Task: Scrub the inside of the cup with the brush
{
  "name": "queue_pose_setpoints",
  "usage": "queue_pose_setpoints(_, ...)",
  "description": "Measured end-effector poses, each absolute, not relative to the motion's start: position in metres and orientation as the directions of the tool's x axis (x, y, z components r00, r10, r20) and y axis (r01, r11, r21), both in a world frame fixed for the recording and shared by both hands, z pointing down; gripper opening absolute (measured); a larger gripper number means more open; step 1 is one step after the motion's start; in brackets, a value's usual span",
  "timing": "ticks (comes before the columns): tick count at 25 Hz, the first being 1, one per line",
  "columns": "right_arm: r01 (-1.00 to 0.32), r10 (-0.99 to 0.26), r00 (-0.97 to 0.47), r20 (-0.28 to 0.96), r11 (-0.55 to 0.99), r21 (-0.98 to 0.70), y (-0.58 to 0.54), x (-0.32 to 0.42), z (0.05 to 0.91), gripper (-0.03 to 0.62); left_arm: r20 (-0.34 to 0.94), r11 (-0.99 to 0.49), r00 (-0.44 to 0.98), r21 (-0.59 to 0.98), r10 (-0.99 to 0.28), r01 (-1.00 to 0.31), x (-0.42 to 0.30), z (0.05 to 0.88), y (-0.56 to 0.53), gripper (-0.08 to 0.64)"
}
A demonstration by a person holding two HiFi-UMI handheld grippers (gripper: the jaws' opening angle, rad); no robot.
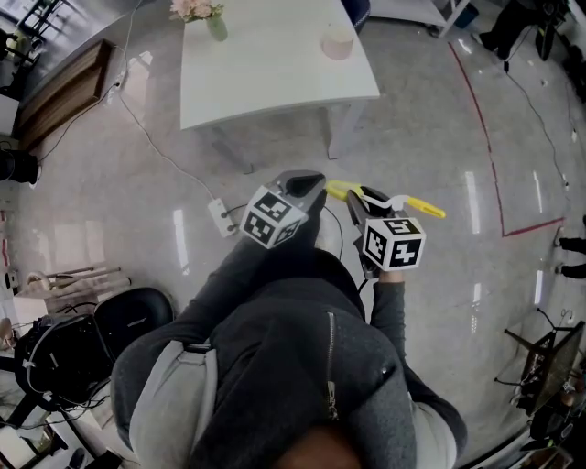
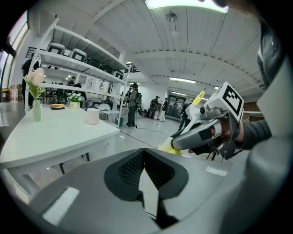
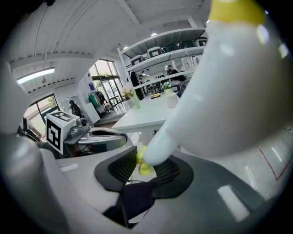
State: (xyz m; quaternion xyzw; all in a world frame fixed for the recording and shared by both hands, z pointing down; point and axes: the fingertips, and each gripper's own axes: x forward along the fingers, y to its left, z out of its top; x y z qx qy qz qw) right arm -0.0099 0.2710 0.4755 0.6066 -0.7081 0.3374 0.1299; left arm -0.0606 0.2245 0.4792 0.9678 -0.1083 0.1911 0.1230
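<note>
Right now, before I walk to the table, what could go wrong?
The white-and-yellow plastic brush is pinched only at its narrow end in the right claw, so it may pivot under scrubbing load. The pale round cup stands unheld on the white table, the left claw shut and empty; it could tip. A white floor cable crosses your path.

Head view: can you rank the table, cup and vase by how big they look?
1. Table, by far.
2. Vase with flowers and cup look about alike; the flowers are cut by the frame edge, so no ranking.
</note>
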Motion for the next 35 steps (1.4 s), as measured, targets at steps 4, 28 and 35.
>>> queue_pose_setpoints(4, -0.948, -0.772, -0.213, 0.599, 0.015, -0.317, 0.268, 0.001, 0.478, 0.117, 0.392, -0.950, 0.906, 0.190, -0.158, -0.247, -0.053, 0.479, 0.222, 0.009)
queue_pose_setpoints(28, -0.949, -0.796, -0.179, 0.578, -0.015, -0.315, 0.190, 0.071, 0.465, 0.117, 0.379, -0.953, 0.910, 0.173, -0.169, -0.250, 0.013, 0.472, 0.147, 0.009)
queue_pose_setpoints(35, -0.948, -0.785, -0.194, 0.588, -0.005, -0.319, 0.148, 0.096, 0.460, 0.117, 0.377, -0.946, 0.909, 0.191, -0.176, -0.263, 0.038, 0.463, 0.108, 0.009)
